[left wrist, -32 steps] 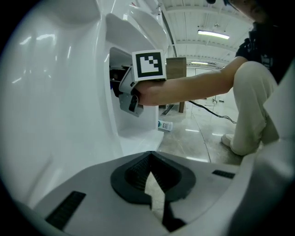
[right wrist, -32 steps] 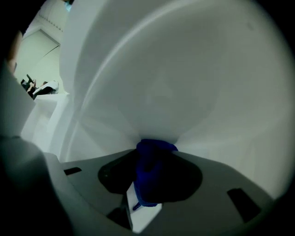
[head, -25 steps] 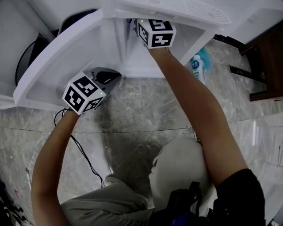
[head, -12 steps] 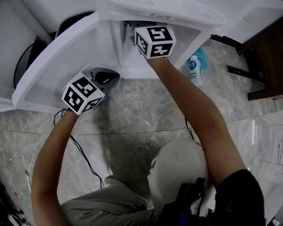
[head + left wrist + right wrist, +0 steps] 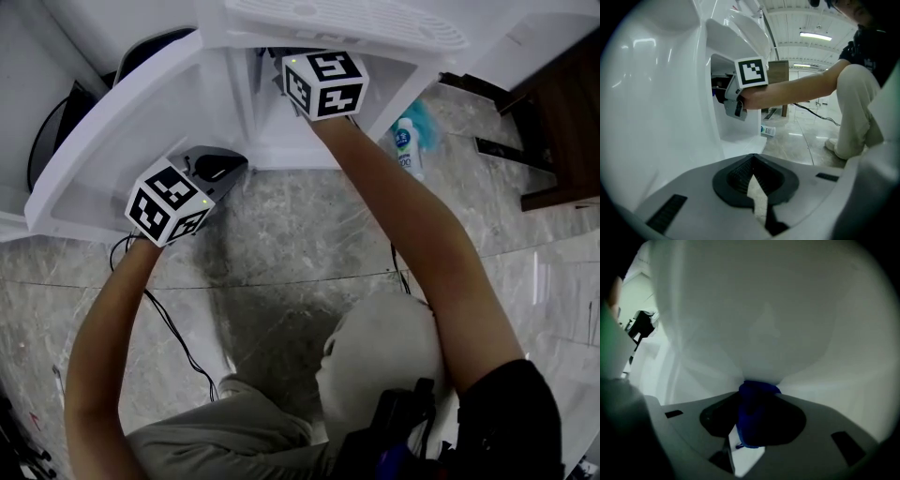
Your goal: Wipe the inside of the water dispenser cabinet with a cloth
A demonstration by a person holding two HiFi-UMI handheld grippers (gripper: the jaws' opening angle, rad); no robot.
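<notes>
Our right gripper [image 5: 757, 392] is pinching the blue cloth [image 5: 751, 423]. The front of the cloth touches the white inside wall [image 5: 764, 310] of the water dispenser cabinet [image 5: 281, 141]. Our left gripper [image 5: 753, 158] is closed tight with nothing in it, down by the bottom edge of the open door [image 5: 103, 155].

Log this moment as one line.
left gripper: shut, empty, beside cabinet door | right gripper: shut on blue cloth, cloth against cabinet inner wall
</notes>
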